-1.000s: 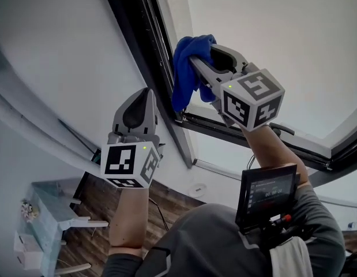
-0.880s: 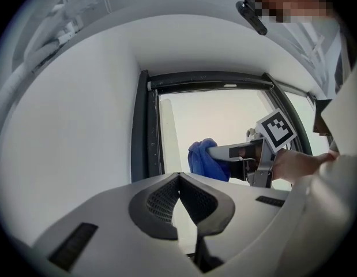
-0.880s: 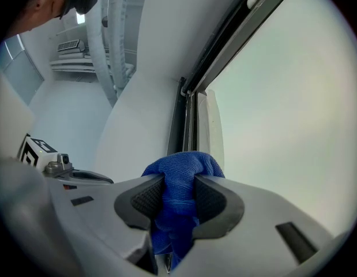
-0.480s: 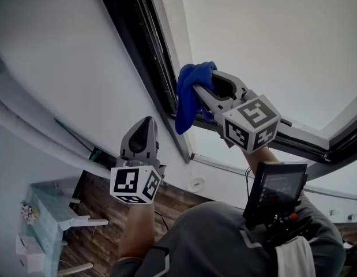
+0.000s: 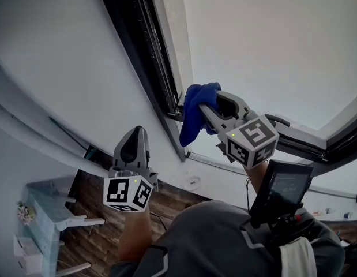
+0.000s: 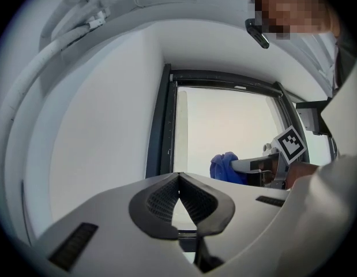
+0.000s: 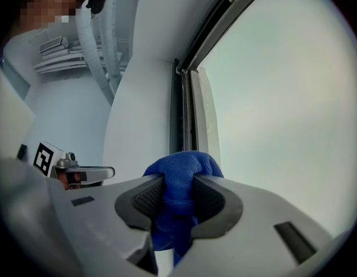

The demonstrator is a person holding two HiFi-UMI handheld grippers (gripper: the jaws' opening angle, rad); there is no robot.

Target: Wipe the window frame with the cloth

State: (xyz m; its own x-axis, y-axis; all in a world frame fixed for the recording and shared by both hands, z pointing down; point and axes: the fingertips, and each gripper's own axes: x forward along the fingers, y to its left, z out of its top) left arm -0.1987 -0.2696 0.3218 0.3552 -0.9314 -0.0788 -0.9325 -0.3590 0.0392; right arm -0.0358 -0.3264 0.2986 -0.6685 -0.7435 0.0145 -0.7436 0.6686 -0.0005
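Observation:
The blue cloth (image 5: 196, 111) is bunched between the jaws of my right gripper (image 5: 205, 101), which is shut on it. The cloth presses against the dark window frame (image 5: 145, 51) near its lower corner, where the upright bar meets the bottom rail. In the right gripper view the cloth (image 7: 181, 175) fills the gap in the right gripper (image 7: 178, 190), with the frame (image 7: 181, 114) just beyond. My left gripper (image 5: 134, 135) hangs lower left, shut and empty, off the frame. The left gripper view shows the left gripper (image 6: 179, 179) with jaws closed, and the cloth (image 6: 225, 167) beyond it.
A white wall (image 5: 57, 45) lies left of the frame and bright glass (image 5: 265, 45) to its right. Far below are a wooden floor (image 5: 94, 212) and pale furniture (image 5: 42, 209). A small screen (image 5: 284, 189) is strapped by my right forearm. White pipes (image 6: 68, 39) run overhead.
My right gripper has slid the cloth down the upright bar toward the frame's lower corner. The left gripper has dropped a little lower and stayed shut.

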